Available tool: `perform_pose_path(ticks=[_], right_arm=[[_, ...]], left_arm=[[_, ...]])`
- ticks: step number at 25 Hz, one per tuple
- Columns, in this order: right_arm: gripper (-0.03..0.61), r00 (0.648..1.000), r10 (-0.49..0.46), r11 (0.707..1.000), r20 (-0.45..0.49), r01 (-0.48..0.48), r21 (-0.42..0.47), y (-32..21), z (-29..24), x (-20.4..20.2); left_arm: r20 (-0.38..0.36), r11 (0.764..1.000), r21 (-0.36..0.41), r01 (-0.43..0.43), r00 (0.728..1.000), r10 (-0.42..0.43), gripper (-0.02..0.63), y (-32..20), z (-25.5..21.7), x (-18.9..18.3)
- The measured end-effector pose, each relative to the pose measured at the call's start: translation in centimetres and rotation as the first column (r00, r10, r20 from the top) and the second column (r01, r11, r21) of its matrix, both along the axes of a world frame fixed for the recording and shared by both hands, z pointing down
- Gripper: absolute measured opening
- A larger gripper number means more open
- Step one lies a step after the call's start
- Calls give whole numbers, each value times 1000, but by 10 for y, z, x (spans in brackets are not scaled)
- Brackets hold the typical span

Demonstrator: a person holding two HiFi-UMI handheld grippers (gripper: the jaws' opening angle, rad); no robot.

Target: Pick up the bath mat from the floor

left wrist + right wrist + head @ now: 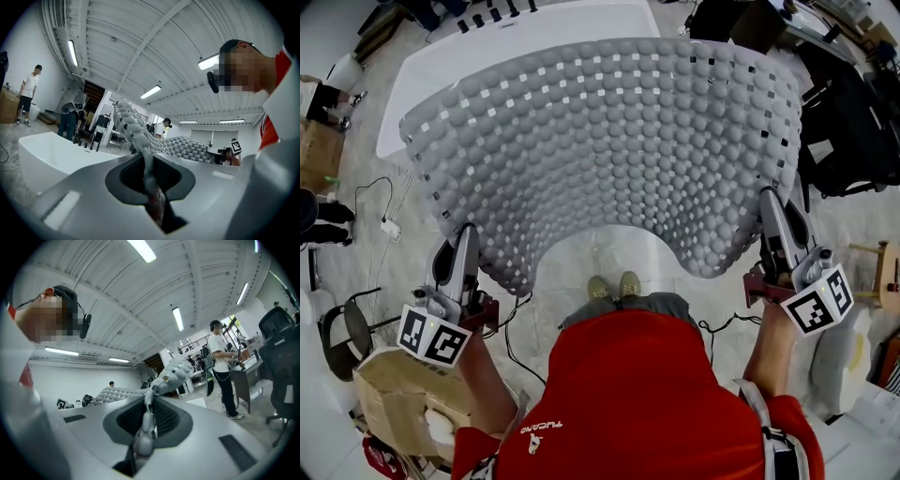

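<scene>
bath mat (609, 150): up off the floor, spread out between both grippers, white bathtub (441, 66) just past it
left gripper (465, 246): clamped narrow on the mat's left corner
right gripper (773, 220): same deal, pinching the right corner

Red short-sleeved shirt (628, 394), small white lettering low on back. Grey trousers (623, 305). Pale olive shoes (614, 286) between the two grippers. Black cap (65, 292), black headset piece (85, 324) just below it. Left gripper (467, 234) and right gripper (769, 202): grey tapered shells, dark red fittings. Black-and-white marker cube (433, 336) at rear of each. Thin black cable (511, 352) behind left one.
</scene>
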State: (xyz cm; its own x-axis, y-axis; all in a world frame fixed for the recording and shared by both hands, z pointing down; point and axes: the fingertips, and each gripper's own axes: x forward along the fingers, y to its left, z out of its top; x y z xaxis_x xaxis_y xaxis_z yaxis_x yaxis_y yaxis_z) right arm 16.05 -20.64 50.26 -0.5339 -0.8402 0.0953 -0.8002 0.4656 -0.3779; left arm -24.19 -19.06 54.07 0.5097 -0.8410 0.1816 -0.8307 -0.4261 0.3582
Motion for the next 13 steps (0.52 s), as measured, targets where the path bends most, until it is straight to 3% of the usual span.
perform_pose_path(ticks=[13], right_arm=[[37, 1000, -16, 1000, -14, 16, -2, 2, 3, -5]], left_arm=[[3, 1000, 4, -11, 1000, 11, 40, 1, 0, -4]])
